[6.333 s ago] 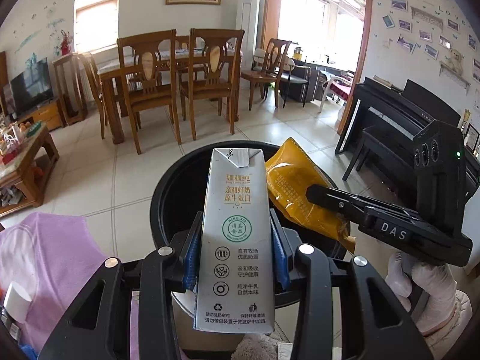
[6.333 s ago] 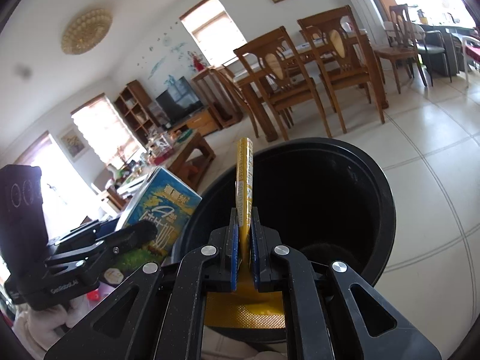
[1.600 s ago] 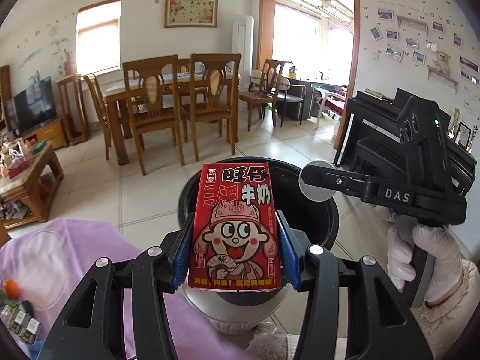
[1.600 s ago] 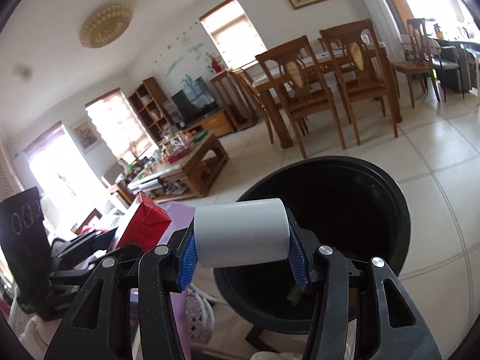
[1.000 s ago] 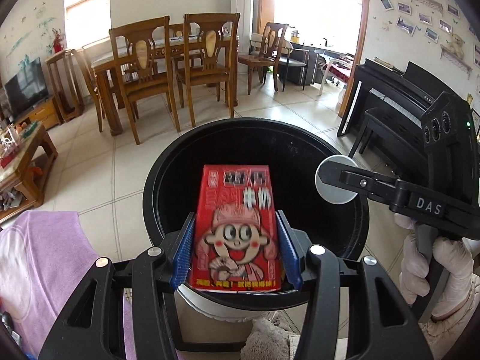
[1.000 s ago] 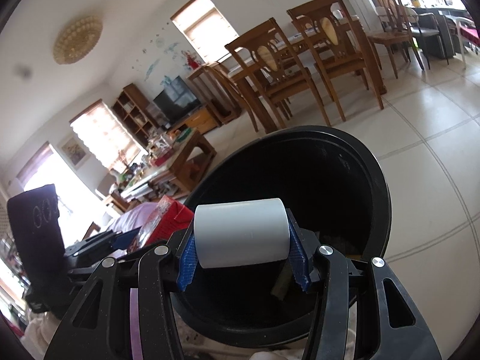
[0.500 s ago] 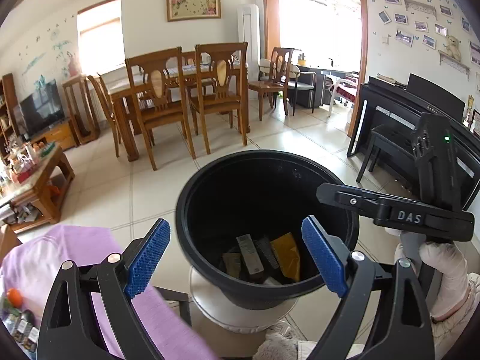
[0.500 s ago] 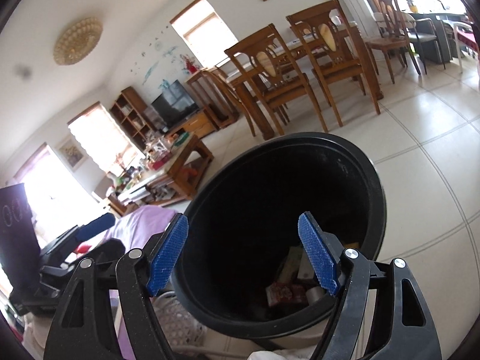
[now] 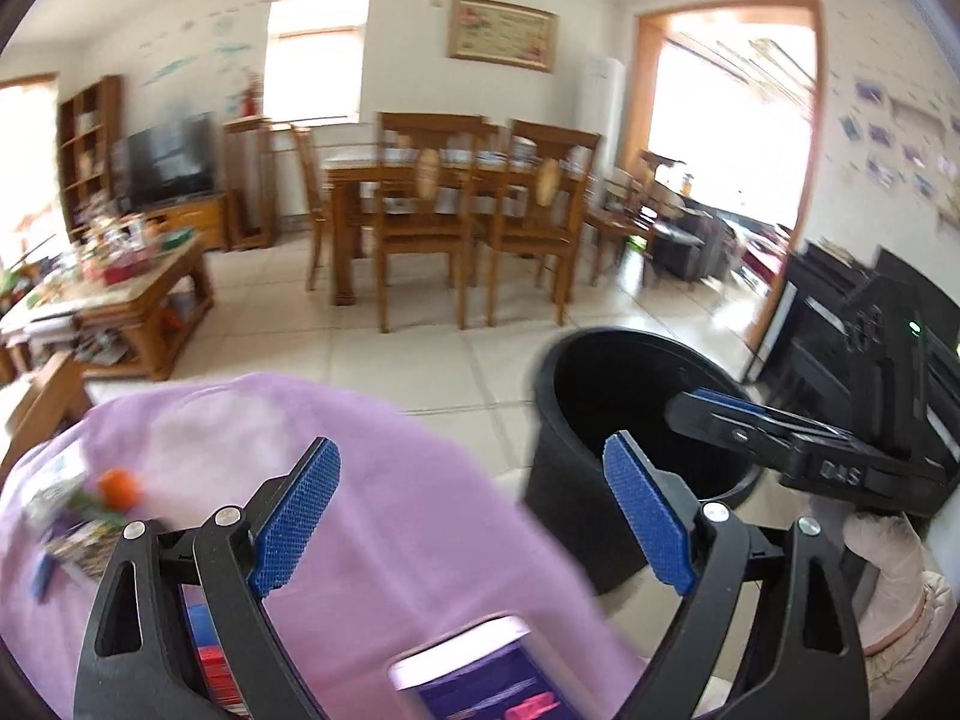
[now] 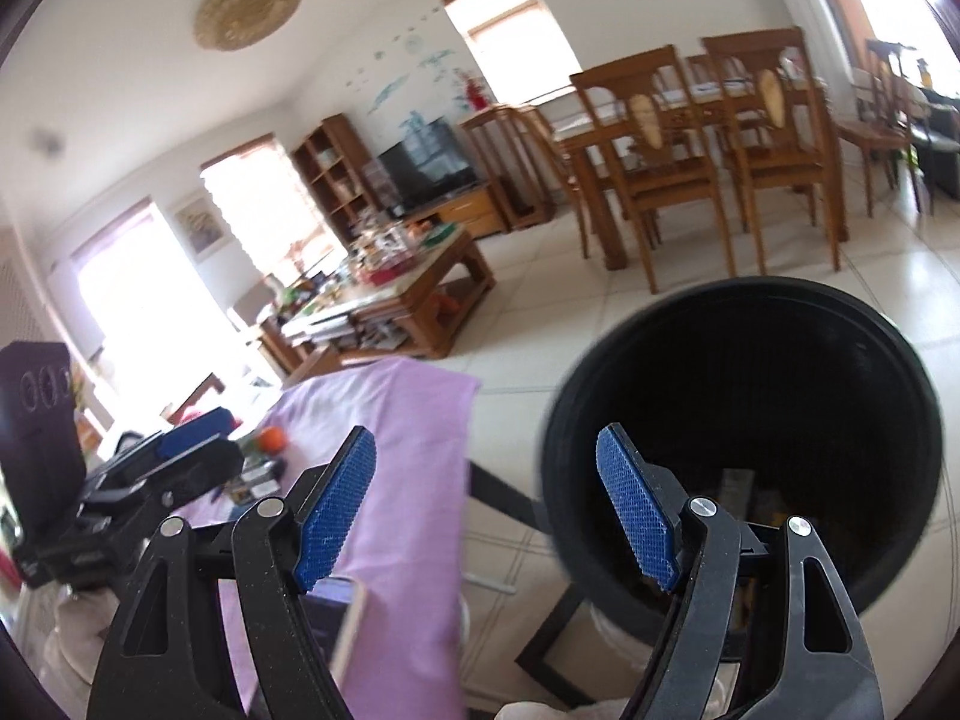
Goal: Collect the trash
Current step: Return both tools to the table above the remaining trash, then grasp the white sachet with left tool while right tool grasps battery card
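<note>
Surveying: both tongs empty, remaining trash lies on the purple-covered worktop (image 9: 384,516).
Left tongs (image 9: 474,516): blue pads wide apart, nothing between.
Right tongs (image 10: 486,510): wide apart, empty, beside the black bin (image 10: 744,438).
Bin: off the worktop's right edge; scraps at its bottom.
Nearest item: purple-and-white carton (image 9: 474,678) at the near edge, blurred.
Handling (judged): light, thin-walled, dents easily; clamp across the flat sides, moderate squeeze.
Far-left pile (image 9: 78,516): small wrappers, an orange ball; probably limp, slippery, pinch low.
</note>
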